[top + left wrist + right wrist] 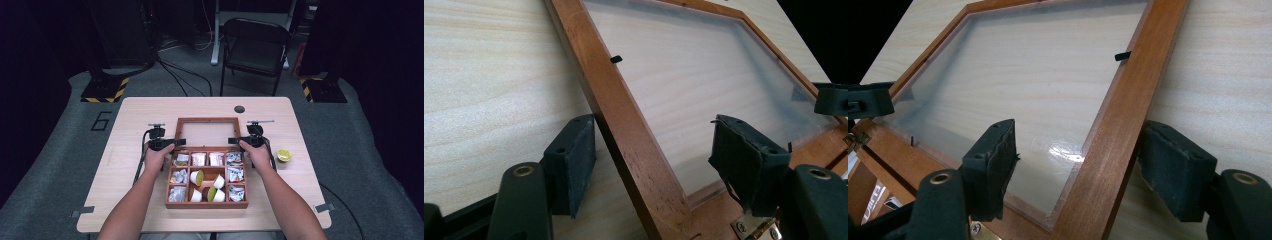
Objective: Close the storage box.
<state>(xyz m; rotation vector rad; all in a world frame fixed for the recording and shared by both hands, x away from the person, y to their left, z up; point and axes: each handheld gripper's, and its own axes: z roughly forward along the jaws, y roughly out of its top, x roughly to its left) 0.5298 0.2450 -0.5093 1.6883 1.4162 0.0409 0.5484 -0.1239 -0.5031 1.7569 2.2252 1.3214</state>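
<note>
A wooden compartment box (207,204) stands on the table with its glass-paned lid (207,119) swung back flat behind it. My left gripper (169,143) straddles the lid's left side rail (624,130). In the left gripper view its jaws (656,150) stand open, one pad outside the rail and one over the pane. My right gripper (241,141) straddles the right side rail (1118,125) in the same way. Its jaws (1083,155) are open too, with the outer pad (1173,170) close beside the wood.
The box holds white packets (199,159) in its outer cells and small pods (197,177), white and green, in the middle. A green-topped pod (284,155) sits on the table right of the box. A folding chair (255,45) stands beyond the table's far edge.
</note>
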